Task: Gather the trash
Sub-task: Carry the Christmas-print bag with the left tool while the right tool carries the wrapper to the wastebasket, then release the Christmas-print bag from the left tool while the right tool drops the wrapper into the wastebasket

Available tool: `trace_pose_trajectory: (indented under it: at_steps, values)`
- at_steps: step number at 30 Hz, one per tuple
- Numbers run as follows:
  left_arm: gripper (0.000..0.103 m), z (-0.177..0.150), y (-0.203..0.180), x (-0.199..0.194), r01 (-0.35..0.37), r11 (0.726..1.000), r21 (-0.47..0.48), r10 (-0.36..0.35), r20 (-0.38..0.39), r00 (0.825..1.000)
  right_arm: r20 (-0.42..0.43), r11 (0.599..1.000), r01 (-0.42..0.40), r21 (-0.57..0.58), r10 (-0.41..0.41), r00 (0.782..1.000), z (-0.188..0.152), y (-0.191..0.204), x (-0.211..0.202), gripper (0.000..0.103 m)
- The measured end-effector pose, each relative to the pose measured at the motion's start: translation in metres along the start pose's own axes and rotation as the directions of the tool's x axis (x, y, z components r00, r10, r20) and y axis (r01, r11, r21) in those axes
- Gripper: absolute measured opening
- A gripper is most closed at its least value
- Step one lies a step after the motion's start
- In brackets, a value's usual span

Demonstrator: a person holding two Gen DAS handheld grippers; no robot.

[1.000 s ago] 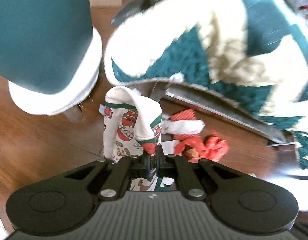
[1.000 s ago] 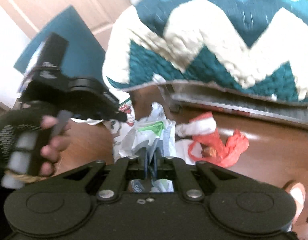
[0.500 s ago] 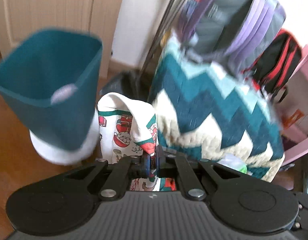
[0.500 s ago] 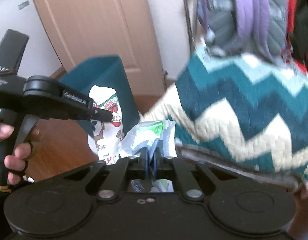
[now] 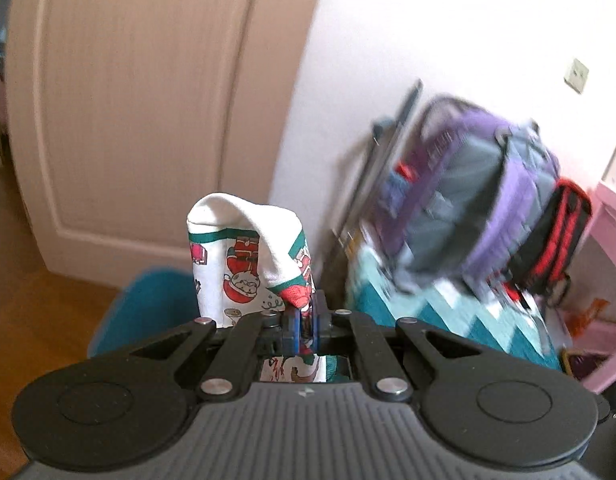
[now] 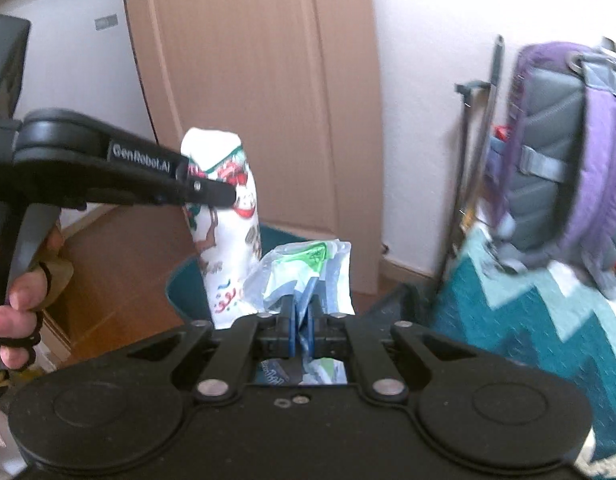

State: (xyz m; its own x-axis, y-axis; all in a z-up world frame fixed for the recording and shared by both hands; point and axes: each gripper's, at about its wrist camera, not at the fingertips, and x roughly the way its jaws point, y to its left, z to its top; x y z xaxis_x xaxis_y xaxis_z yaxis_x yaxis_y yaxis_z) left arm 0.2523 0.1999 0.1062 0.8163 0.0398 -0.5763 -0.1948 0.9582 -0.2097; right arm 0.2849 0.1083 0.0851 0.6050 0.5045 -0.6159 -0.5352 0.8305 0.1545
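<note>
My left gripper [image 5: 304, 326] is shut on a white printed wrapper [image 5: 244, 256] with red cartoon figures and a green band; it stands up above the jaws. In the right wrist view the left gripper [image 6: 228, 192] holds that wrapper [image 6: 228, 236] up in the air. My right gripper [image 6: 304, 330] is shut on a crumpled clear plastic wrapper [image 6: 308, 272] with green print. A teal trash bin [image 5: 148, 304] sits low behind the printed wrapper, and its rim [image 6: 184, 284] shows under both wrappers in the right wrist view.
A beige door [image 5: 148, 100] and a white wall fill the background. A purple and grey backpack [image 5: 476, 196] and a black and red bag [image 5: 548, 240] hang at the right over a teal zigzag blanket [image 6: 528, 320]. The floor [image 5: 28, 300] is wooden.
Both grippers have lifted and tilted up with their wrappers. The floor and red trash have dropped out of view, and the teal bin now sits low under the wrappers.
</note>
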Motion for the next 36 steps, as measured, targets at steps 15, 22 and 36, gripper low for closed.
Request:
trace_pose_trajectory:
  at_steps: [15, 22, 36]
  values:
    - [0.005, 0.009, 0.105, 0.075, -0.126, 0.992, -0.018, 0.124, -0.081, 0.989, -0.072, 0.996, -0.068, -0.061, 0.064, 0.995, 0.033, 0.055, 0.143, 0.005]
    - [0.005, -0.031, 0.140, 0.129, -0.141, 0.989, -0.035, 0.132, -0.197, 0.972, -0.159, 0.994, -0.057, -0.089, 0.042, 0.986, 0.008, 0.051, 0.196, 0.005]
    - [0.010, -0.077, 0.150, 0.185, -0.138, 0.988, -0.076, 0.101, -0.366, 0.925, -0.256, 0.996, -0.058, -0.061, 0.040, 0.966, -0.016, 0.030, 0.221, 0.041]
